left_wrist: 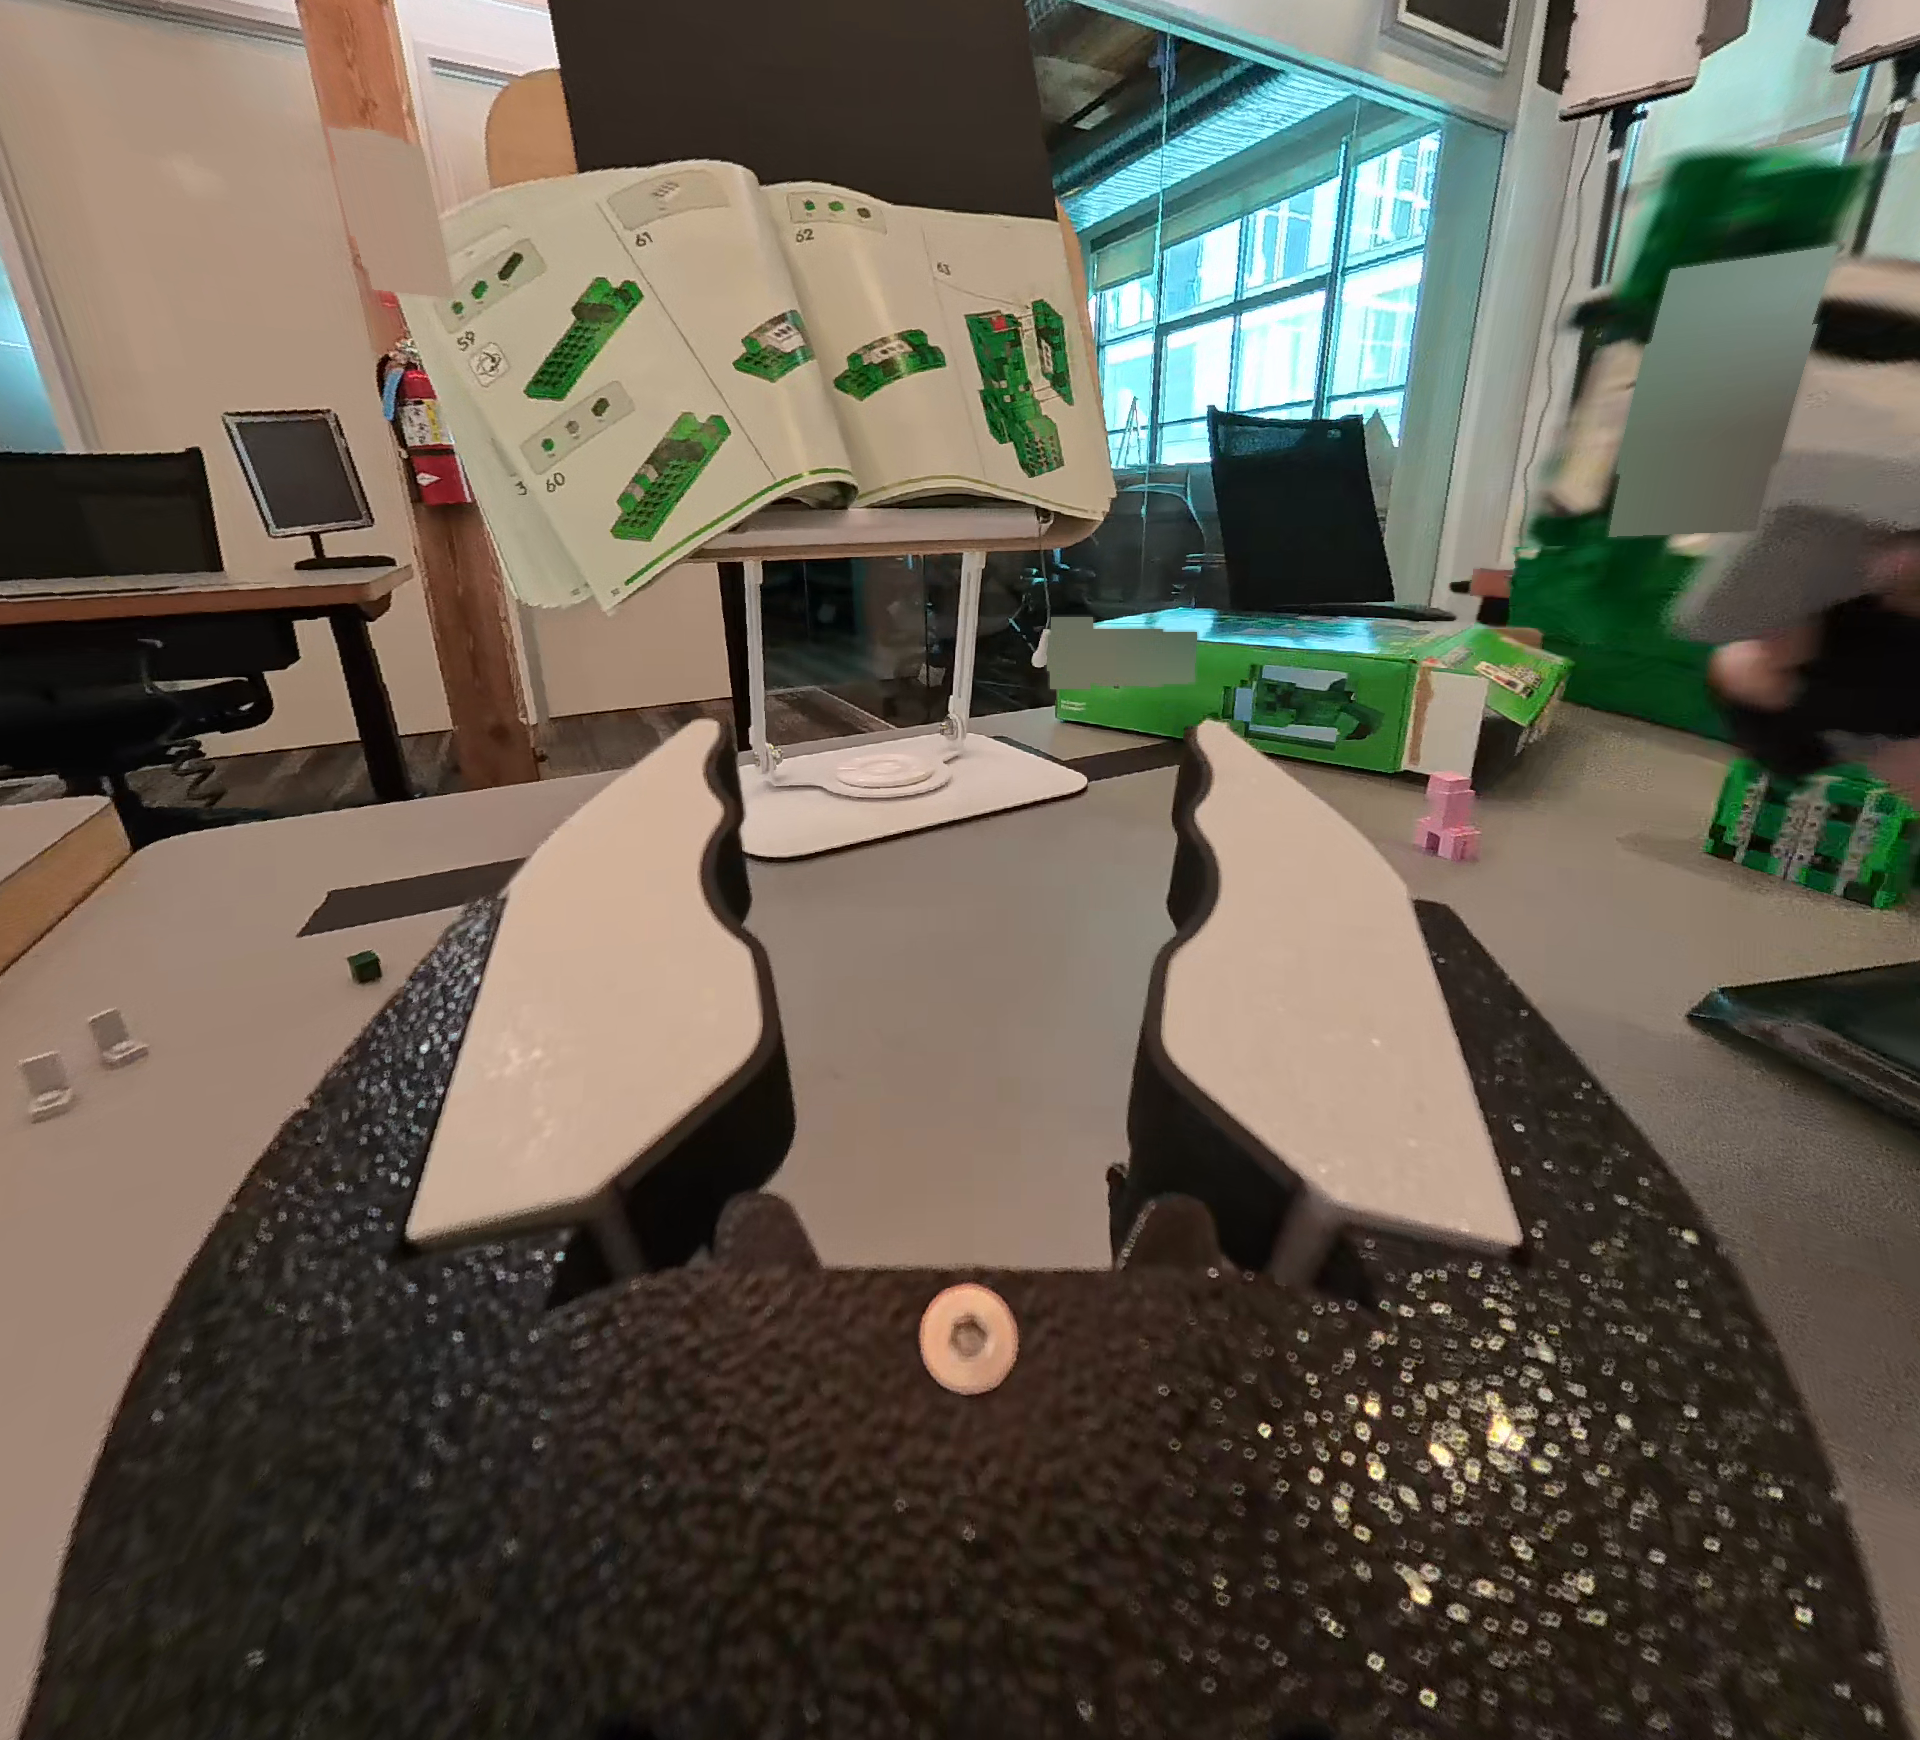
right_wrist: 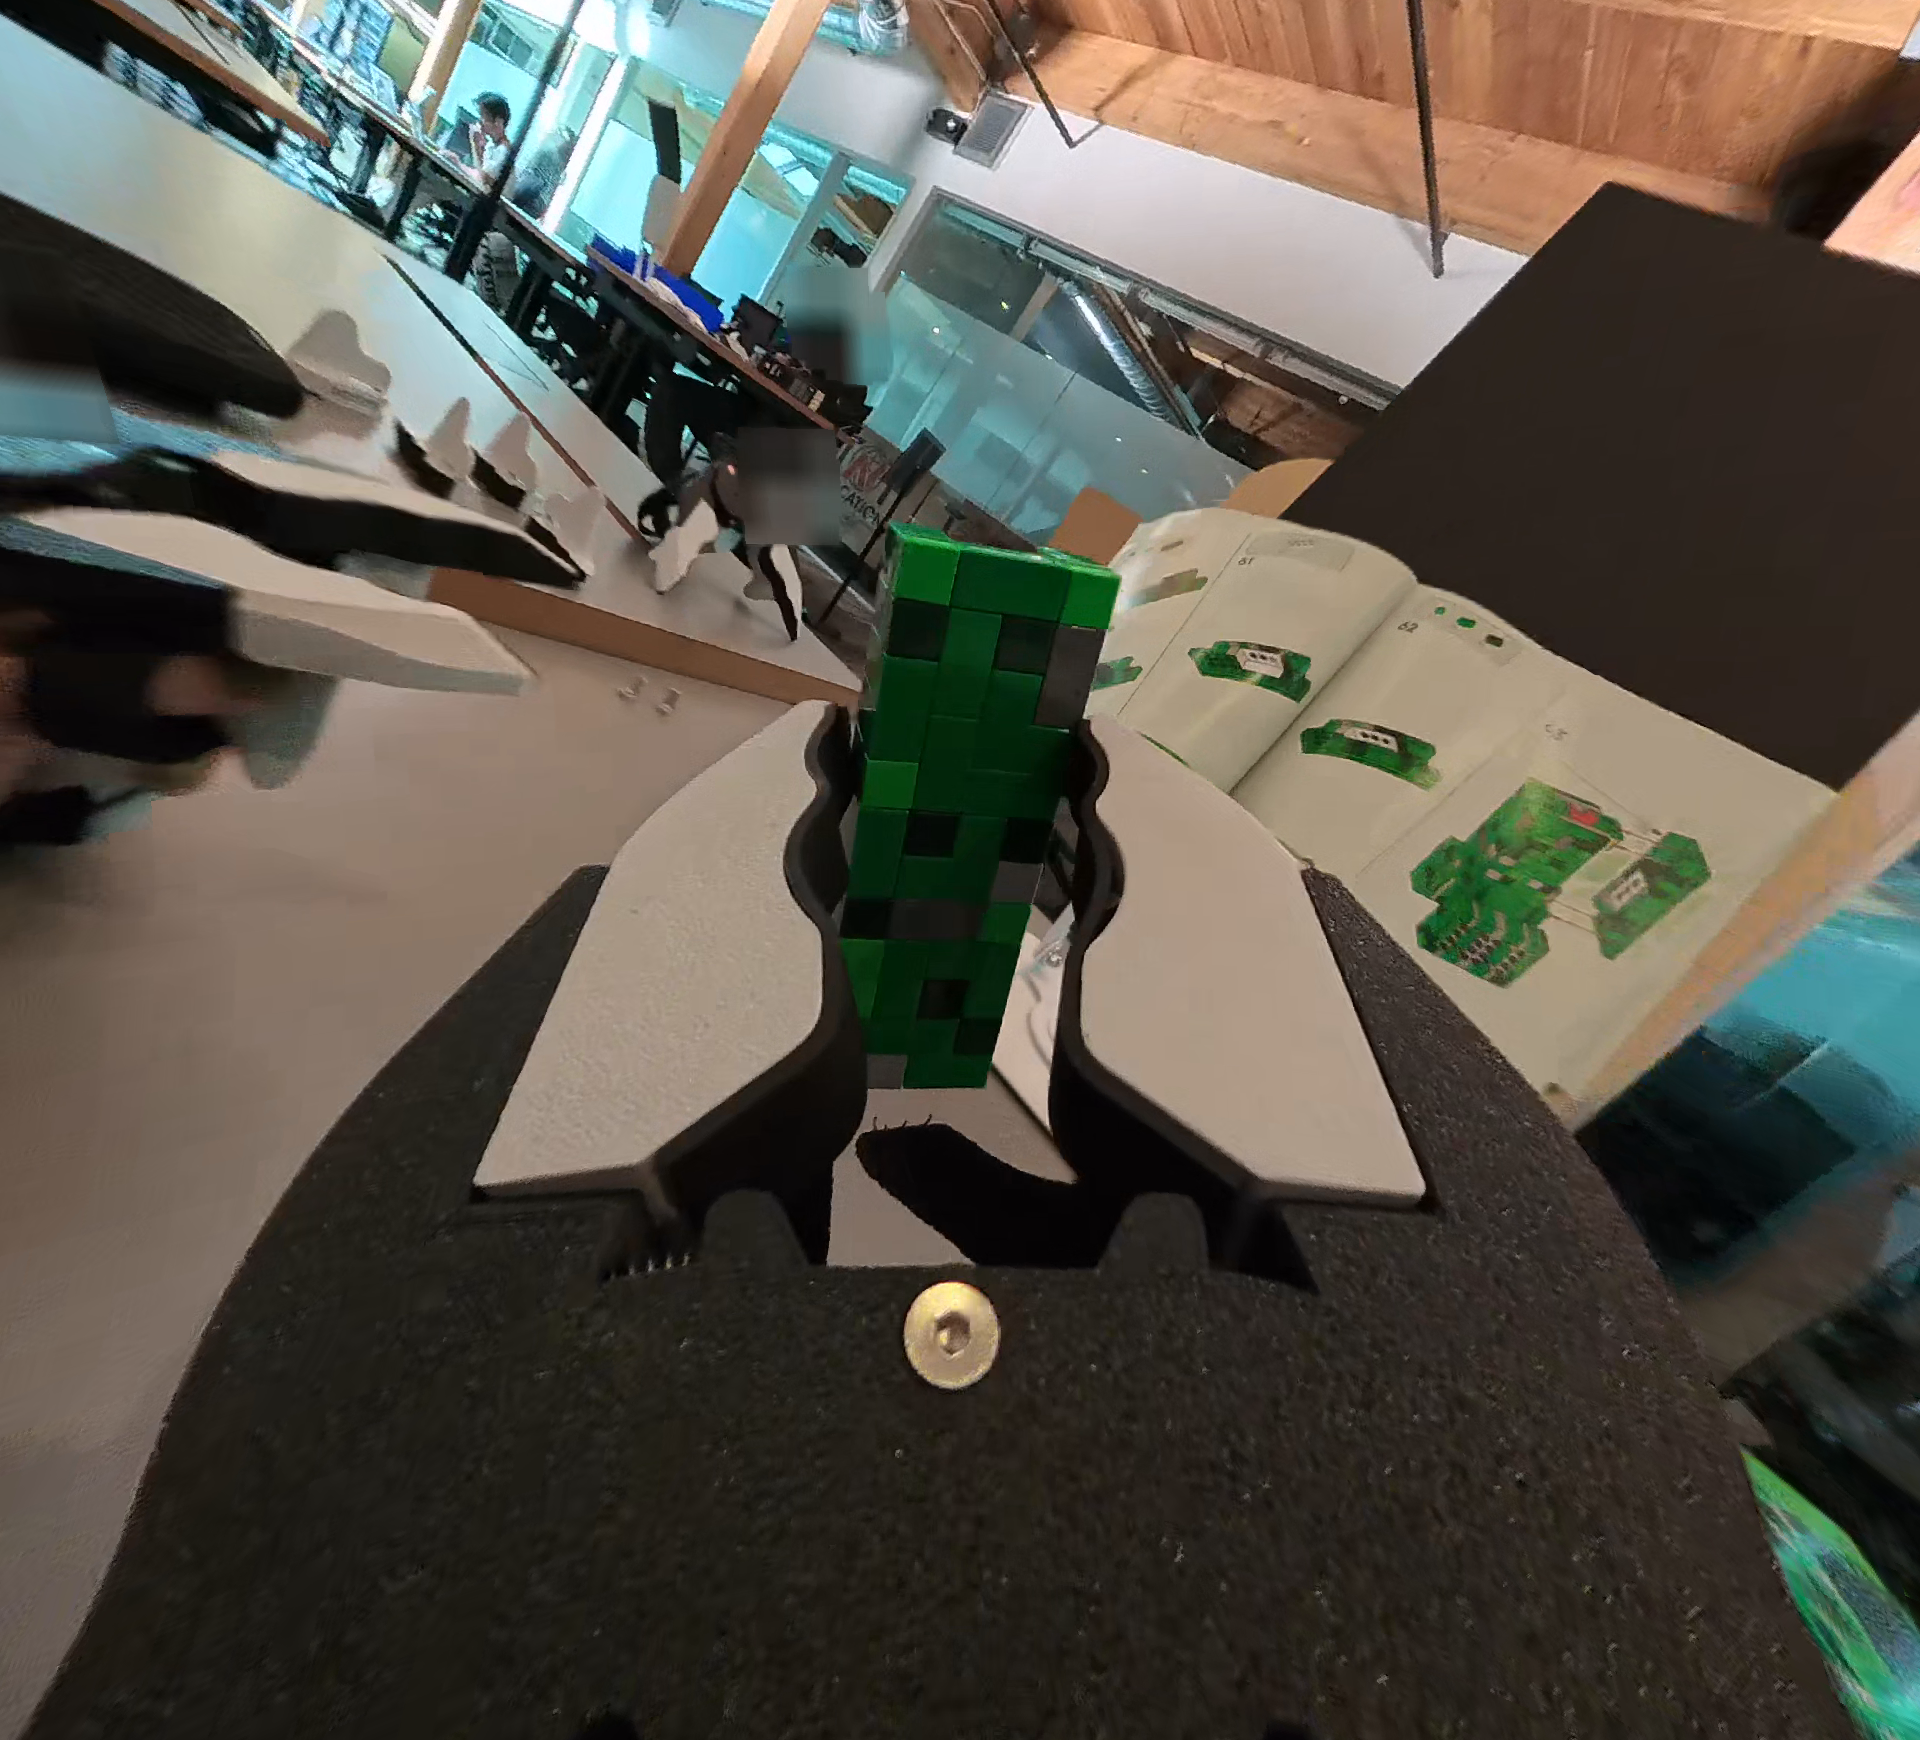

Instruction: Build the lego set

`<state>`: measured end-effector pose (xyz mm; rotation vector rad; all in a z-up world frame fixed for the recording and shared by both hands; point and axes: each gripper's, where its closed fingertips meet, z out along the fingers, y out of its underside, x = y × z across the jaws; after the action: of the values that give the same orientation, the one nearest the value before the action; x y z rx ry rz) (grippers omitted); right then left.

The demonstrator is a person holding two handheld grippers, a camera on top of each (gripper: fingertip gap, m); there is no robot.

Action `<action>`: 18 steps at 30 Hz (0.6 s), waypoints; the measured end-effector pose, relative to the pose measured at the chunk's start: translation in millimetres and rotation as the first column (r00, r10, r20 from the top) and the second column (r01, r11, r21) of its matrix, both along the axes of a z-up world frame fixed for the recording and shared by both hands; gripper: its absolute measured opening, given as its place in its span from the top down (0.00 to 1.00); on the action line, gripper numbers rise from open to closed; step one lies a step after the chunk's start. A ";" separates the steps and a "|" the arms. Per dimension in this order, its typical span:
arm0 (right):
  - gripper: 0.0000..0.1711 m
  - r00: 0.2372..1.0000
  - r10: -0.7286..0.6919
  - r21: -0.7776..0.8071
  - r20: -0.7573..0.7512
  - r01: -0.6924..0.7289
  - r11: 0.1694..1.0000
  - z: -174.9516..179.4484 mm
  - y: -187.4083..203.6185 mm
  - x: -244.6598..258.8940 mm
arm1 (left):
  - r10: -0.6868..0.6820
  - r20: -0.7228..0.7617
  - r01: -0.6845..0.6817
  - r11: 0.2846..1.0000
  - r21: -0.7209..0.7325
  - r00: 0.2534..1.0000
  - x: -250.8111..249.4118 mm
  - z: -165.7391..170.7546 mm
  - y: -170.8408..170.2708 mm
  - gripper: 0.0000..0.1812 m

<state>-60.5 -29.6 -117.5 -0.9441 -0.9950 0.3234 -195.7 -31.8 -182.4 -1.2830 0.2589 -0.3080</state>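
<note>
My right gripper [right_wrist: 951, 755] is shut on a tall green and black lego block body [right_wrist: 966, 807] and holds it in the air, tilted. In the left wrist view the same body [left_wrist: 1756, 225] shows blurred at the upper right. My left gripper [left_wrist: 956, 765] is open and empty above the grey table [left_wrist: 935, 1015]; it also shows blurred at the left of the right wrist view [right_wrist: 540, 589]. A green studded lego assembly [left_wrist: 1808, 833] sits on the table at the right. The open instruction booklet [left_wrist: 748, 360] rests on a white stand [left_wrist: 894, 776].
A green lego box [left_wrist: 1309, 682] lies behind the stand. A small pink lego figure [left_wrist: 1446, 817] stands near it. Two grey clip pieces [left_wrist: 83, 1062] and a small dark green brick [left_wrist: 364, 965] lie at the left. A black tray [left_wrist: 1829, 1030] is at the right edge. The green studded lego assembly [left_wrist: 1808, 833] is about 30 cm from my right fingertips.
</note>
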 end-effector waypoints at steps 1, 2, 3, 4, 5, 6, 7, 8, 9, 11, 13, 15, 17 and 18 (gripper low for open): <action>0.77 1.000 0.016 -0.006 -0.004 -0.016 1.000 4.4 -13.2 12.4 | -0.004 0.002 0.004 1.000 -0.006 1.000 0.4 -0.7 1.0 0.56; 0.77 1.000 0.026 -0.004 -0.004 -0.026 1.000 9.5 -26.2 26.7 | -0.012 0.000 0.012 1.000 -0.009 1.000 1.7 -1.0 1.4 0.56; 0.77 1.000 0.019 0.002 -0.009 -0.019 1.000 16.0 -37.4 43.6 | -0.021 -0.008 0.021 1.000 -0.010 1.000 4.0 -1.0 1.2 0.56; 0.77 1.000 0.005 0.011 -0.020 -0.005 1.000 23.8 -47.2 63.1 | -0.027 -0.027 0.027 1.000 -0.011 0.999 7.4 -1.4 1.0 0.56; 0.77 0.999 -0.008 0.019 -0.037 0.009 1.000 32.5 -55.8 84.1 | -0.034 -0.060 0.033 0.999 -0.014 0.998 12.6 -2.3 0.6 0.56; 0.77 0.998 -0.029 0.022 -0.063 0.031 0.999 41.3 -61.8 107.3 | -0.044 -0.106 0.042 0.999 -0.022 0.993 20.4 -4.2 0.4 0.56; 0.77 0.993 -0.062 0.025 -0.096 0.065 0.998 50.2 -64.3 132.9 | -0.058 -0.151 0.054 0.998 -0.033 0.987 30.5 -5.7 0.2 0.56; 0.77 0.986 -0.100 0.028 -0.131 0.105 0.994 57.8 -64.4 160.0 | -0.085 -0.184 0.079 0.996 -0.040 0.979 44.2 -5.0 -0.8 0.55; 0.77 0.975 -0.145 0.029 -0.169 0.152 0.988 64.3 -61.8 188.7 | -0.109 -0.207 0.102 0.994 -0.046 0.972 60.0 -1.8 -1.9 0.55; 0.77 0.927 -0.280 0.018 -0.248 0.293 0.956 72.4 -48.0 250.7 | -0.171 -0.254 0.167 0.985 -0.040 0.952 101.0 10.2 -5.7 0.55; 0.77 0.866 -0.396 -0.007 -0.305 0.414 0.910 71.4 -30.4 305.6 | -0.256 -0.273 0.253 0.966 -0.047 0.927 151.2 23.4 -8.2 0.57; 0.77 0.808 -0.471 -0.030 -0.355 0.494 0.869 66.1 -12.8 345.3 | -0.358 -0.280 0.350 0.933 -0.080 0.891 207.3 31.7 -9.0 0.56; 0.77 0.749 -0.529 -0.028 -0.398 0.567 0.823 55.9 8.7 373.0 | -0.438 -0.283 0.427 0.898 -0.103 0.853 261.0 35.9 -9.3 0.56; 0.77 0.723 -0.551 -0.037 -0.417 0.592 0.805 48.8 20.6 382.9 | -0.464 -0.269 0.451 0.885 -0.112 0.844 284.2 37.3 -8.2 0.56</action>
<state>322.5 -8.9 -68.7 -0.9934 -0.2903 -0.0609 88.4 -40.0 -145.1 -1.2989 0.8231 -0.5369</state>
